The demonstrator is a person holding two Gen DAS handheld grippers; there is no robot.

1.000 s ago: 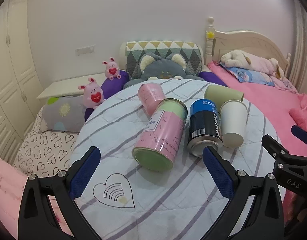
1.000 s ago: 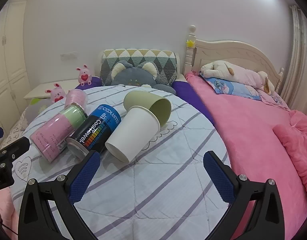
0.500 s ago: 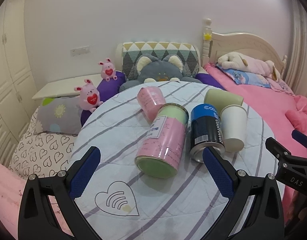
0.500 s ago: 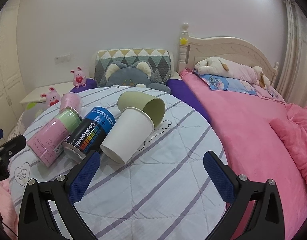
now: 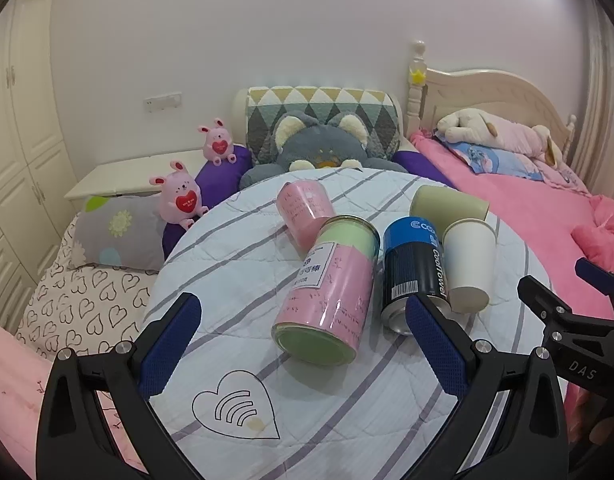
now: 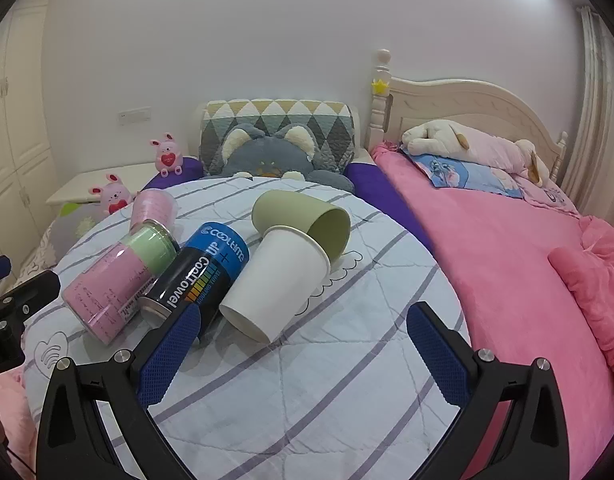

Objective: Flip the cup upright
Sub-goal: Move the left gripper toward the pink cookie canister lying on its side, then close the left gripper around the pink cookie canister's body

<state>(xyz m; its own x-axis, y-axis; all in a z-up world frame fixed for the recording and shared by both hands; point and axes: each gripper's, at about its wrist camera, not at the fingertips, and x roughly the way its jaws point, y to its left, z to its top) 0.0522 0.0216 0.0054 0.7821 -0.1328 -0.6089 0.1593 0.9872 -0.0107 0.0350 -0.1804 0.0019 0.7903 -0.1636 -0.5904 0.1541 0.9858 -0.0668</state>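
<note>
Altogether three cups and two cans lie on their sides on the striped quilt [image 6: 347, 380]: white paper cup [image 6: 279, 284] touching green cup [image 6: 307, 224], pink cup [image 5: 305, 212], pink can [image 5: 331, 292], CoolTowel can [image 6: 199, 276]. Left gripper [image 5: 303, 344] and right gripper [image 6: 303, 352] gape empty; both have pulled back slightly.

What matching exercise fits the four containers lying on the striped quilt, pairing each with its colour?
Things:
1. paper cup
2. plastic cup
3. CoolTowel can
4. tall canister

Colours:
A. pink with pale green ends
B. olive green
C. plain white
D. blue and black

Pairs: 1-C, 2-B, 3-D, 4-A
</note>
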